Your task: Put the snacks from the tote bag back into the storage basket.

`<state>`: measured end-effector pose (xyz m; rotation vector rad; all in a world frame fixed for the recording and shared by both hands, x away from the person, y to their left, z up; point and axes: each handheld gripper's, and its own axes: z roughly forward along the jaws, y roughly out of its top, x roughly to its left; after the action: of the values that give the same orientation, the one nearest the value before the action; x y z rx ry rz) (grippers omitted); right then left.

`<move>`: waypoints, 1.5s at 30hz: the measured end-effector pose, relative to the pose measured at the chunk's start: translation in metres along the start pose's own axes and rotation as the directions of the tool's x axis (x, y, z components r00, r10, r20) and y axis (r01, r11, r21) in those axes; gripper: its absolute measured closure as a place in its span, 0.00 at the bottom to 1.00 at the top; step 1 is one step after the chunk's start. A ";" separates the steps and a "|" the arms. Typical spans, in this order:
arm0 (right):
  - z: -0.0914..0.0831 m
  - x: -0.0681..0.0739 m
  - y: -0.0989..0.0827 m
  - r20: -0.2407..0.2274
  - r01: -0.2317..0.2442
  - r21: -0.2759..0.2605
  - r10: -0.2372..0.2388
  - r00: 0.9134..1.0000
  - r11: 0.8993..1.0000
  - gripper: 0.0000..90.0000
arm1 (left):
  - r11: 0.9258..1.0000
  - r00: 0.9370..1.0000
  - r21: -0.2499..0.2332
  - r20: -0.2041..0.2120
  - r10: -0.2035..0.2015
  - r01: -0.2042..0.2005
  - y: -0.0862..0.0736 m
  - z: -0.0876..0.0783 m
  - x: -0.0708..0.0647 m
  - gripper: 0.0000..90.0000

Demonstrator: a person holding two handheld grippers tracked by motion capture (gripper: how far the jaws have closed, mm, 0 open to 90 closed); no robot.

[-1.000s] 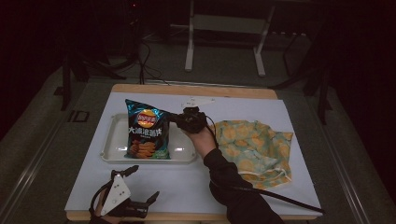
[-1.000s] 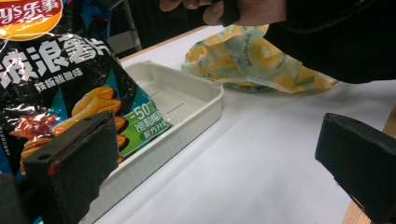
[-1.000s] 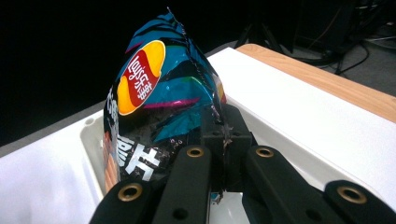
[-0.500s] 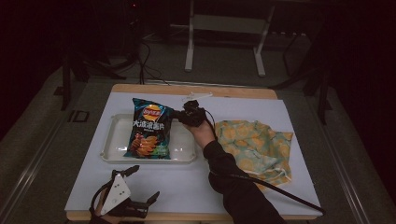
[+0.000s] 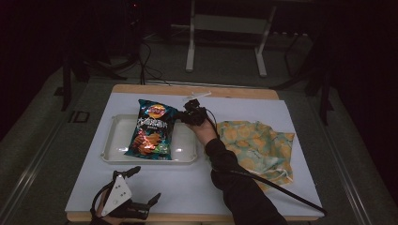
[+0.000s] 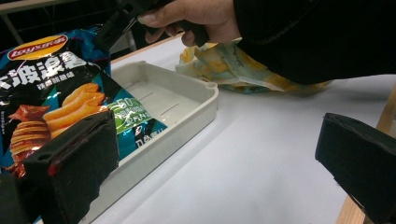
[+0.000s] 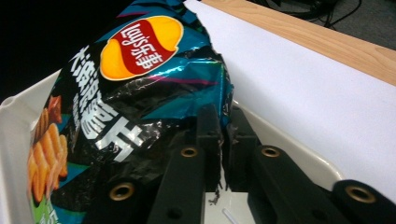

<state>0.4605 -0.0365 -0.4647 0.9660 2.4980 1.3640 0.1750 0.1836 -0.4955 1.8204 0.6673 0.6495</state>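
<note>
right gripper (image 7: 223, 140) jaws just easing apart, chip bag (image 5: 152, 129) edge between them | bag half in tray (image 5: 185, 158), may slump over rim | left gripper (image 5: 126, 202) open, idle

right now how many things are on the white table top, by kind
chip bag: 1
white tray: 1
yellow patterned cloth: 1
total: 3
</note>
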 end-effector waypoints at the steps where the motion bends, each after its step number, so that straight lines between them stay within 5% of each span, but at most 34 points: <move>1: 0.000 -0.001 0.000 -0.002 0.000 -0.002 0.000 1.000 1.000 0.88 | 1.000 1.000 0.001 0.000 0.001 -0.001 0.000 0.000 0.000 0.00; 8: -0.007 0.003 0.008 -0.010 0.031 0.035 -0.031 0.999 0.999 0.65 | 1.000 1.000 0.001 0.002 0.000 0.000 0.000 0.000 0.000 0.00; 15: -0.024 0.005 0.010 0.052 0.101 0.047 -0.104 0.993 0.994 0.53 | 1.000 1.000 0.004 0.001 0.001 -0.001 0.000 0.001 0.000 0.00; 27: -0.070 -0.009 0.010 0.048 0.064 0.059 -0.067 0.997 0.996 0.15 | 1.000 1.000 0.014 -0.002 0.003 -0.003 0.000 0.003 0.000 0.00; 32: -0.095 -0.017 0.006 0.049 0.056 0.032 -0.058 0.997 0.998 0.15 | 1.000 1.000 0.018 -0.003 -0.002 0.002 0.000 0.005 0.000 0.00; 45: -0.148 -0.039 -0.017 0.200 0.048 0.008 -0.049 0.978 0.999 0.15 | 1.000 1.000 0.021 0.002 0.000 0.000 0.000 0.006 0.000 0.00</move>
<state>0.4241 -0.1706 -0.3992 0.9831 2.3586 1.1849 0.1789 0.1798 -0.4975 1.8397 0.6750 0.6428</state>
